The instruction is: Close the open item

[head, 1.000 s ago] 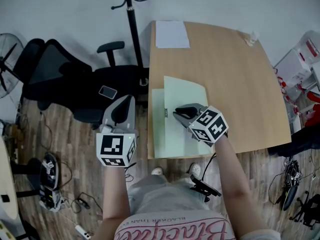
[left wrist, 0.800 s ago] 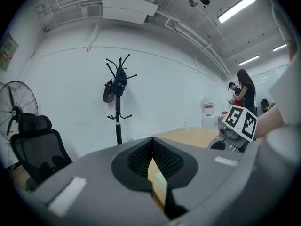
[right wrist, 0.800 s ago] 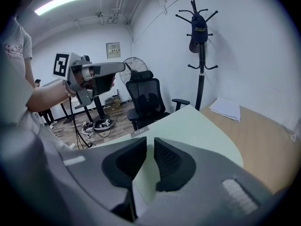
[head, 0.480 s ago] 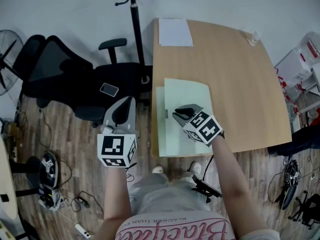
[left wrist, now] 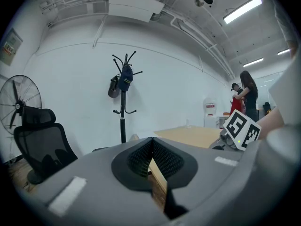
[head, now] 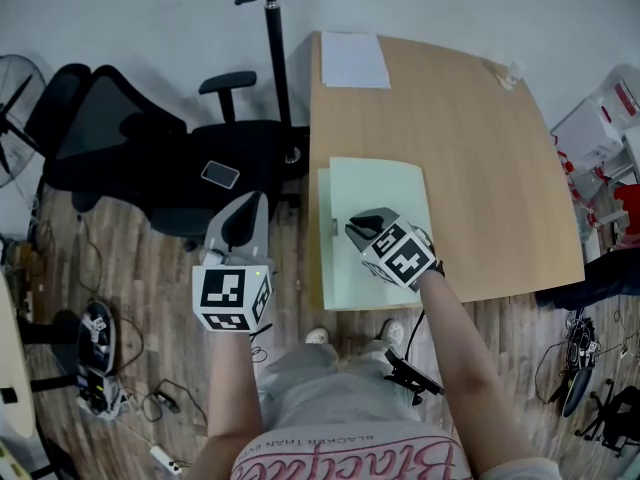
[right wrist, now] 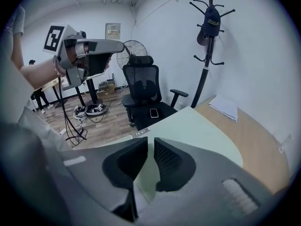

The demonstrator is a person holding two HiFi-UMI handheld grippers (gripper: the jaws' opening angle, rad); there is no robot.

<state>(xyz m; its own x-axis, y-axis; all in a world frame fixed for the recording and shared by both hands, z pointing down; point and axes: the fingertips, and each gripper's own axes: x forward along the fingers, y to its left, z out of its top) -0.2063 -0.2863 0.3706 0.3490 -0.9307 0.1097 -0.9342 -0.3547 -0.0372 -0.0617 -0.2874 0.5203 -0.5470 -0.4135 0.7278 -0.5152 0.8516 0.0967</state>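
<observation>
A pale green folder (head: 378,190) lies on the wooden table (head: 480,148), near its left front edge; its cover lies nearly flat over the lower sheet. My right gripper (head: 361,224) rests low over the folder's near half with its jaws shut and nothing gripped. In the right gripper view the green cover (right wrist: 200,131) spreads out just beyond the right gripper (right wrist: 150,147). My left gripper (head: 254,201) hangs off the table's left side above the floor, shut and empty. In the left gripper view the left gripper (left wrist: 151,147) points along the table's edge.
A white stack of paper (head: 355,60) lies at the table's far left corner. A black office chair (head: 130,148) with a phone (head: 220,175) on its seat stands left of the table, and a coat stand (head: 276,38) behind it. Cables and gear litter the floor.
The folder's raised cover has come down flatter over the lower sheet under my right gripper, which shifted slightly left. The left gripper has stayed in place.
</observation>
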